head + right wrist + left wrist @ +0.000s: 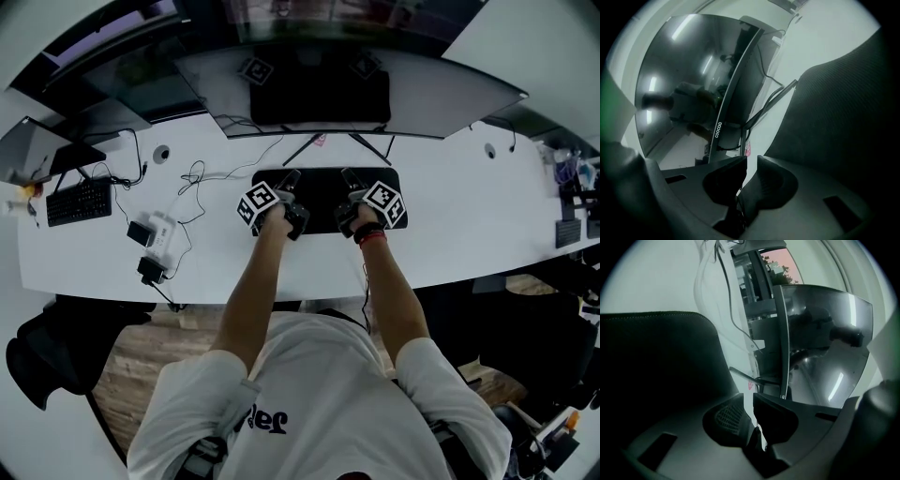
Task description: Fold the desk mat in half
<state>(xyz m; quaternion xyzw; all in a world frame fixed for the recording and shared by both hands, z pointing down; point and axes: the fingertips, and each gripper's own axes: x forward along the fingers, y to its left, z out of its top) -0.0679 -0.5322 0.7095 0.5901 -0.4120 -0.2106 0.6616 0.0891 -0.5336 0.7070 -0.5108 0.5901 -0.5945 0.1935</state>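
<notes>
Right now a person is facing a white desk (450, 234) and holding both tools out over the black desk mat (323, 192). The mat is lying at the centre of the head view, just in front of the foot of the curved monitor (319, 94). The left gripper (290, 176) is reaching over the mat's left part and the right gripper (349, 175) over its right part. Both are pointing toward the monitor at the top of the frame, with a strip of bare mat showing between them; whether they are touching the mat cannot be told. In the left gripper view the left gripper (752, 398) is keeping its jaws a narrow slit apart, with only pale desk showing through the gap and nothing gripped. There the mat (656, 362) is filling the left half of the frame, its stitched edge running along its top, while the monitor (820, 343) is rising at the right. In the right gripper view the right gripper (751, 160) is likewise standing slightly open and holding nothing, with the mat (843, 108) spreading across the right side and the monitor (684, 79) at the upper left. At the left of the head view a keyboard (80, 202), loose cables (192, 178) and a white power adapter (161, 232) are lying well apart from the mat.
</notes>
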